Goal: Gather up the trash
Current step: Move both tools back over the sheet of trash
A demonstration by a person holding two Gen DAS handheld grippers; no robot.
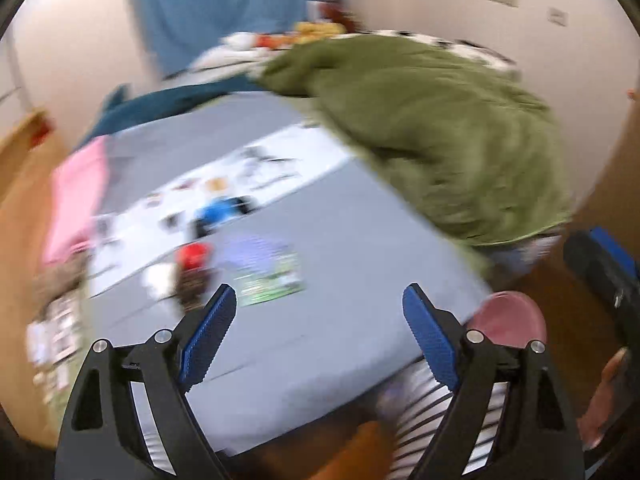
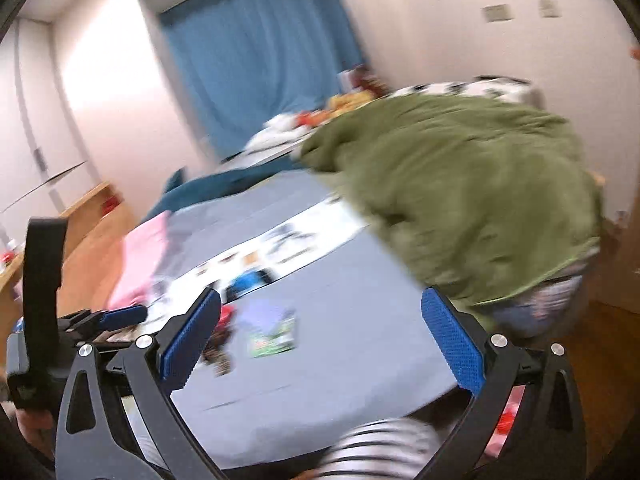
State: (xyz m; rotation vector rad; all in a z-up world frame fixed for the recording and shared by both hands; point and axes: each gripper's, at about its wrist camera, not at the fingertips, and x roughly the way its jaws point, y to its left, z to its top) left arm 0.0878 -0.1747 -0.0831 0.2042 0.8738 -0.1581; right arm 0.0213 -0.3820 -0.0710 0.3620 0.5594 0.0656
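Both views are motion-blurred. A bed with a grey sheet (image 1: 340,280) holds litter: a green and purple wrapper (image 1: 266,276), also seen in the right wrist view (image 2: 272,332), a red-capped dark bottle (image 1: 194,272) and a blue object (image 1: 218,212). My left gripper (image 1: 318,312) is open and empty above the bed's near edge, short of the wrapper. My right gripper (image 2: 320,320) is open and empty, also above the near edge. The left gripper's body (image 2: 44,300) shows at the left of the right wrist view.
A rumpled green blanket (image 1: 432,132) covers the right of the bed. A white printed sheet (image 1: 224,184) and a pink cloth (image 1: 76,204) lie on the left. A pink bin (image 1: 508,320) stands at the bed's near right corner. Wooden floor (image 1: 560,312) surrounds the bed.
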